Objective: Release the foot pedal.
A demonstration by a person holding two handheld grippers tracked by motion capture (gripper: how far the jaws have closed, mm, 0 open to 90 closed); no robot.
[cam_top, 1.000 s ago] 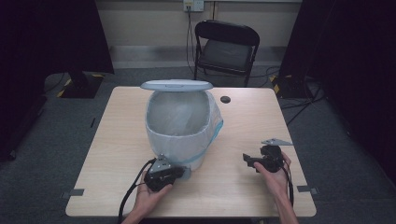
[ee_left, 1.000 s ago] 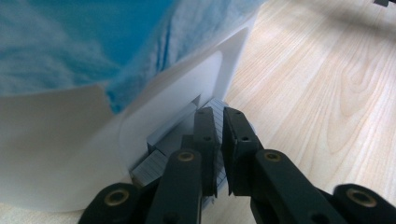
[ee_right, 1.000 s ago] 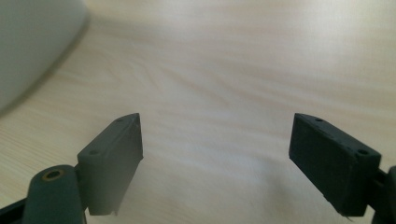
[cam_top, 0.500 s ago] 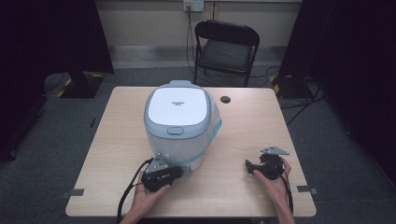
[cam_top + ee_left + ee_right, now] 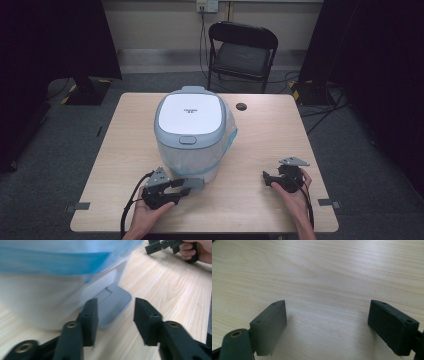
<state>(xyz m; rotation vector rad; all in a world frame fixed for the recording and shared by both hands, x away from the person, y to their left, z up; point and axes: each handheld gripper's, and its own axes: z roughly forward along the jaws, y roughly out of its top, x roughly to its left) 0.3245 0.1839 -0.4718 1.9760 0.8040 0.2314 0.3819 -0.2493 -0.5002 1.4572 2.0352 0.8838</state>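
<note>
Here, left gripper [image 5: 186,189] at the near left of the table [image 5: 260,210], jaws spread, with the grey foot pedal [image 5: 112,303] of the pedal bin [image 5: 192,132] just ahead between them, left jaw tip close over it, contact not determinable. Pedal projecting from the bin base toward the person. Lid [image 5: 189,117] closed; blue-edged liner bag [image 5: 229,136] hanging at the bin's right. Small lettering on lid, not legible. Right gripper [image 5: 266,179] well apart, jaws wide open over bare wood; left hand clearly nearer.

- White pedal bin [image 5: 190,135], upright at the frame's centre on the tabletop, lid shut, blue-edged liner bag bulging out its right side
- Grey foot pedal [image 5: 111,302] at its base
</note>
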